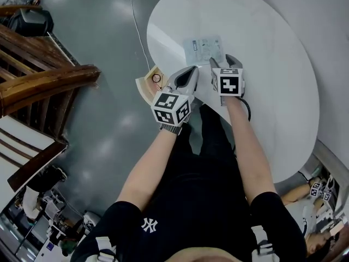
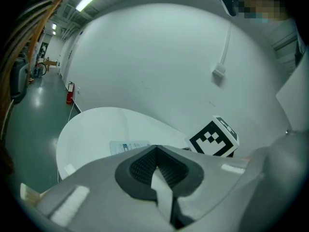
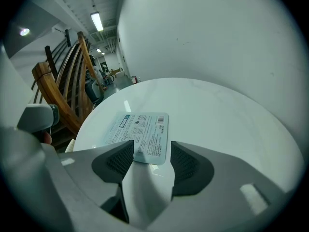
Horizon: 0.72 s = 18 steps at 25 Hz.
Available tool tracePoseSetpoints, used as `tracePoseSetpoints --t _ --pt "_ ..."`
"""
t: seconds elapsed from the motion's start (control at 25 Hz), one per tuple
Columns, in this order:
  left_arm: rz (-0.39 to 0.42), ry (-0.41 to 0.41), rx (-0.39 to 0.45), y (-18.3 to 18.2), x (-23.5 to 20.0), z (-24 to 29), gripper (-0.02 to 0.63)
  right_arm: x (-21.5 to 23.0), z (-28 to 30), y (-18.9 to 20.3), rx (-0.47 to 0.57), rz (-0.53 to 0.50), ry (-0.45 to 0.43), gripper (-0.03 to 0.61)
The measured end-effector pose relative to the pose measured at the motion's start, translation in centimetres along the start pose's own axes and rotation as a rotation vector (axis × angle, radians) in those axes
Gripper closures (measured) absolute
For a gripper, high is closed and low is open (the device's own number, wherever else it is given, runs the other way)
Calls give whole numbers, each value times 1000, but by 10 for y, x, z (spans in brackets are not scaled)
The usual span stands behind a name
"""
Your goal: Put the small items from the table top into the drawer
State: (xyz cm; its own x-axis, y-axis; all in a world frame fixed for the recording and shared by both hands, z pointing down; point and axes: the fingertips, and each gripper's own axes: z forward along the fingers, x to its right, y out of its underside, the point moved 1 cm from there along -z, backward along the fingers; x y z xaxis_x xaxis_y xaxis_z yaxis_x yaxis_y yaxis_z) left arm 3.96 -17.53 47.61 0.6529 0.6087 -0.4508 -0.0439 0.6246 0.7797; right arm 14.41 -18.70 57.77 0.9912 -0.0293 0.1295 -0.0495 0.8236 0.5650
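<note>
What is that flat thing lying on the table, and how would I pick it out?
Start at the round white table standing against the pale wall. On the side nearest the person, just in front of the right gripper, whose jaws stand open, lies a flat rectangular packet. It is the only loose thing visible on the tabletop, pale blue and covered in small print.

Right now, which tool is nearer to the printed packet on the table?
Right. The open right tool points down at the printed packet, just ahead of its tips. The shut left tool is beside it, further back, left of the packet.
</note>
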Motion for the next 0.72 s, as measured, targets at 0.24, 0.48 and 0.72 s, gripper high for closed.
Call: tracePoseSetpoints --t 0.24,0.48,0.72 --pt "-20 -24 4 0 -14 -4 614 -2 11 0 -30 -4 24 313" --pt "-30 -33 10 -4 -22 -6 614 0 16 -1 -58 -23 68 339" --pt "-38 -38 13 -10 -24 -9 614 3 10 -4 -75 -20 76 401"
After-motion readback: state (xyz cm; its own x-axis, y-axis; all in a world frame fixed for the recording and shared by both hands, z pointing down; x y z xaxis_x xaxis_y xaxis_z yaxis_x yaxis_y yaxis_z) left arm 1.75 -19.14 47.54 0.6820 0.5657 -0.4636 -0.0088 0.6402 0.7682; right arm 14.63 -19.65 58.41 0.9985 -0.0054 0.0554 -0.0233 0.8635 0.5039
